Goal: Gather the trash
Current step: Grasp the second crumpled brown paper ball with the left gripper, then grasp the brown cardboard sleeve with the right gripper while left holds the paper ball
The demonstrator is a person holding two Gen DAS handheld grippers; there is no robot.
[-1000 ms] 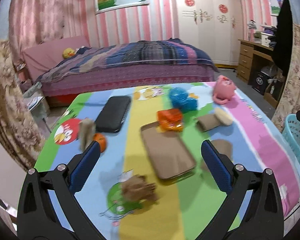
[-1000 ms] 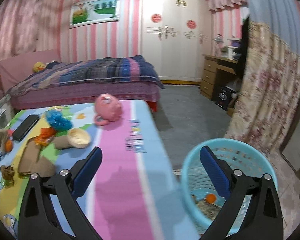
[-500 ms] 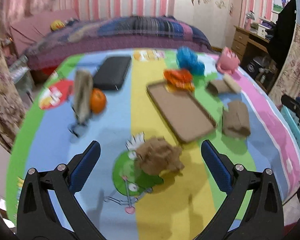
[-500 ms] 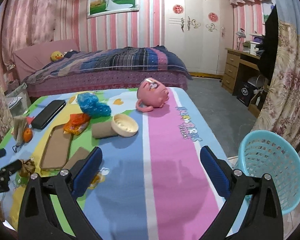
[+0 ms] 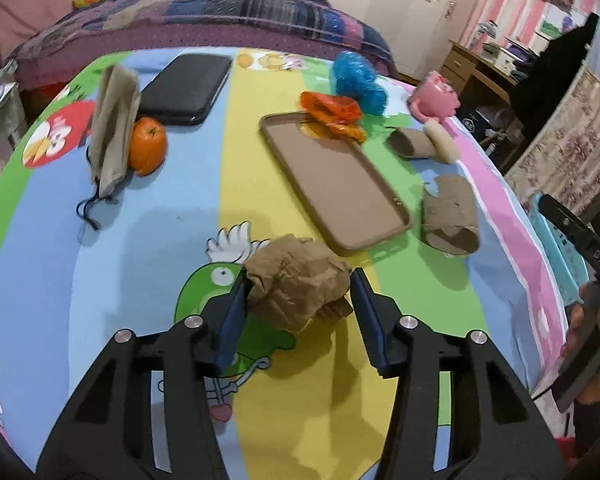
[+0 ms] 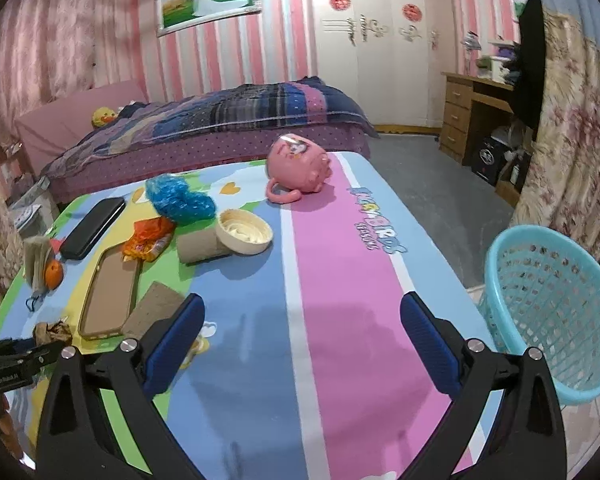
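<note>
My left gripper (image 5: 298, 294) has its jaws closed onto a crumpled brown paper ball (image 5: 296, 280) lying on the colourful table cloth (image 5: 148, 248). The ball also shows in the right wrist view (image 6: 54, 330), at the far left. Other trash lies further off: a flattened cardboard tube (image 5: 452, 216), an orange wrapper (image 5: 332, 114), a blue plastic wad (image 5: 356, 82) and a cardboard roll (image 5: 410, 144). My right gripper (image 6: 302, 334) is open and empty above the pink stripe. A turquoise basket (image 6: 548, 300) stands on the floor to its right.
On the table are a brown phone case (image 5: 332, 176), a black phone (image 5: 184, 88), an orange (image 5: 148, 150), a beige pouch (image 5: 112, 120), a pink pig mug (image 6: 300, 168) and a cream lid (image 6: 244, 232). A bed (image 6: 204, 128) stands behind.
My left gripper moved down and forward to the paper ball and its jaws narrowed onto it. My right gripper swung left from the basket to over the table.
</note>
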